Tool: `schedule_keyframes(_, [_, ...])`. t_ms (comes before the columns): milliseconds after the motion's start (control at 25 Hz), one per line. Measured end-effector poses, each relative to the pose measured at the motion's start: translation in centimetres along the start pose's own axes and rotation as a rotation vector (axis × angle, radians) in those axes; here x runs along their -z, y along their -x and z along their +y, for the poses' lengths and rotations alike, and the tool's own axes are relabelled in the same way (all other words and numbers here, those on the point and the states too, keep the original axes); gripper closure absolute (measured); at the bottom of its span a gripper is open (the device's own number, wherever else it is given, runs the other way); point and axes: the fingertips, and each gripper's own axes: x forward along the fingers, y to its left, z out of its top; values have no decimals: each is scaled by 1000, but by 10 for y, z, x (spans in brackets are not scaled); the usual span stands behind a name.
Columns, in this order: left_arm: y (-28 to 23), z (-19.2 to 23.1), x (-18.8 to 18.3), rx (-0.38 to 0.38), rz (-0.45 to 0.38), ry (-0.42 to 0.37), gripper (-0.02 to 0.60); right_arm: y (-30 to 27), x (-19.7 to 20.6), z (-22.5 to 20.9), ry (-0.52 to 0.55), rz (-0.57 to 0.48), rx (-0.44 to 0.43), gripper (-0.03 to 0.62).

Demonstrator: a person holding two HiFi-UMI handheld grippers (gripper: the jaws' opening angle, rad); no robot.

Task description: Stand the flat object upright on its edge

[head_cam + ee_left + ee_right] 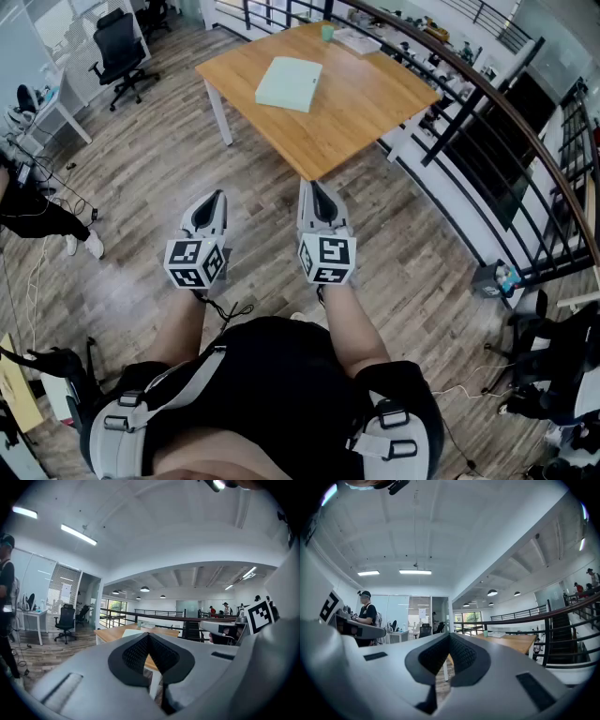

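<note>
A pale green flat box [289, 83] lies flat on the wooden table [366, 117], well ahead of both grippers. My left gripper [215, 198] and my right gripper [314, 188] are held side by side over the floor, short of the table's near corner, both shut and empty. In the left gripper view the jaws [149, 635] meet, with the table [110, 634] and the box [132, 632] low beyond them. The right gripper view shows closed jaws [450, 636] and the table [511, 641] to the right.
A green cup [326, 33] and a white book [357, 41] sit at the table's far end. A black railing [487, 112] runs along the right. An office chair [120, 52] stands at far left. A person [367, 613] stands by a desk.
</note>
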Motion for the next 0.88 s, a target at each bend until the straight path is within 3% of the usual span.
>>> schedule_keyframes(320, [-6,-5,1,-15,6,3,578,-4,1,-13,-28,7,0,589])
schedule_keyframes(880, [-38,-54,3,-41,-6,-19,578,-8,10,-54,-31,25,-71,589])
